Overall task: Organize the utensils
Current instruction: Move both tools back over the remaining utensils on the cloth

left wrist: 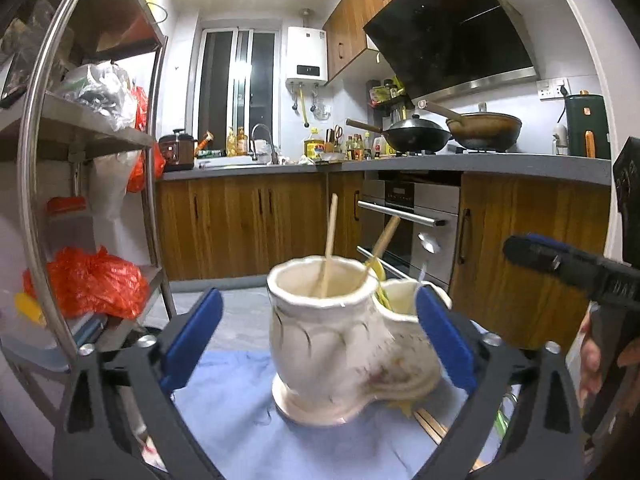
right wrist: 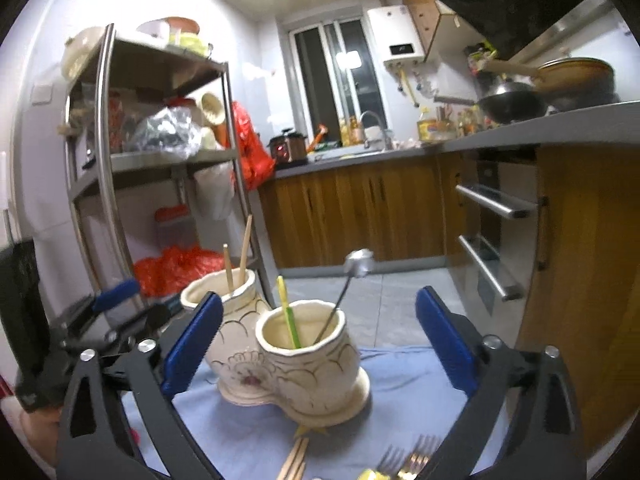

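A cream double-cup ceramic utensil holder (left wrist: 340, 344) (right wrist: 288, 360) stands on a blue cloth (left wrist: 248, 432) (right wrist: 404, 380). One cup holds two wooden chopsticks (left wrist: 330, 240) (right wrist: 244, 246). The other cup holds a yellow-green utensil (right wrist: 288, 312) and a metal spoon (right wrist: 358, 264). My left gripper (left wrist: 318, 340) is open, its blue pads on either side of the holder, empty. My right gripper (right wrist: 318, 340) is open and empty just before the holder. Forks (right wrist: 412, 460) and wooden chopsticks (right wrist: 296, 460) (left wrist: 430, 426) lie on the cloth in front.
A steel shelf rack (left wrist: 92, 140) (right wrist: 160, 152) with bags stands at the left. Wooden cabinets (left wrist: 248, 224), an oven (left wrist: 408, 232) (right wrist: 492, 232) and a counter with woks (left wrist: 416, 132) lie beyond. The other gripper shows in each view: (left wrist: 572, 272), (right wrist: 116, 292).
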### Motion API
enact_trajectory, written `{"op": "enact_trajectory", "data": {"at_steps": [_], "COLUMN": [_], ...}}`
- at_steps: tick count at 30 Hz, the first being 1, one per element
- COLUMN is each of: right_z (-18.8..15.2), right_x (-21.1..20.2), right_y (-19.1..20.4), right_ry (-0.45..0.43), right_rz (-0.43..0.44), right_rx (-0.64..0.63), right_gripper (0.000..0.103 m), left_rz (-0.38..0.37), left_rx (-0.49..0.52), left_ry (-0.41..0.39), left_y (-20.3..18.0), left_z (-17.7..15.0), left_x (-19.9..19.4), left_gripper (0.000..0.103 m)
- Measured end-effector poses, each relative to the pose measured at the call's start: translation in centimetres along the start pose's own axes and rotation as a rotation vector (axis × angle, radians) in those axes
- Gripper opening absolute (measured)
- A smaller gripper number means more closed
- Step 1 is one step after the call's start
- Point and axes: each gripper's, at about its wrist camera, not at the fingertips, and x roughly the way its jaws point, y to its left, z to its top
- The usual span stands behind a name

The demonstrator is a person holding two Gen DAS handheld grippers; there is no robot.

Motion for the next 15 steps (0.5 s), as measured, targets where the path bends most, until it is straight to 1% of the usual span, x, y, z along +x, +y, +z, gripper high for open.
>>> {"op": "enact_trajectory", "data": {"at_steps": [2,6,8,11,15], "right_z": [-0.2,-0.5,-0.9,-1.8,-3.1], "right_x": [-1.2,-3.0,-3.6,-4.5,-5.0], "right_y": [-0.4,-1.0,-1.3,-1.7,-2.5], "right_ry": [-0.008,-0.006,0.009,0.038,0.113], "right_rz": [-0.028,-0.078,-0.110,-0.124,-0.136], "right_rx": [0.003,0.005,-0.002,-0.004,0.011], "right_gripper": [0.098,0.098,0.098,0.098,0.098], "left_rz": [-0.019,-0.023,-0.031,-0.037,-0.045], "left_rx": [-0.002,0.024,0.029,0.032,0.038], "left_ry": [0.022,0.072,0.102,0.135,0.190], "left_y": [-0.6,-1.9,-2.4,-3.0,-3.8], "left_z": [-0.7,-2.4,-3.2,-4.0,-4.4], "left_x": [-0.6,-1.2,-1.3,-1.6,-2.0], "left_gripper": [0.097,0.097,0.097,0.097,0.097]}}
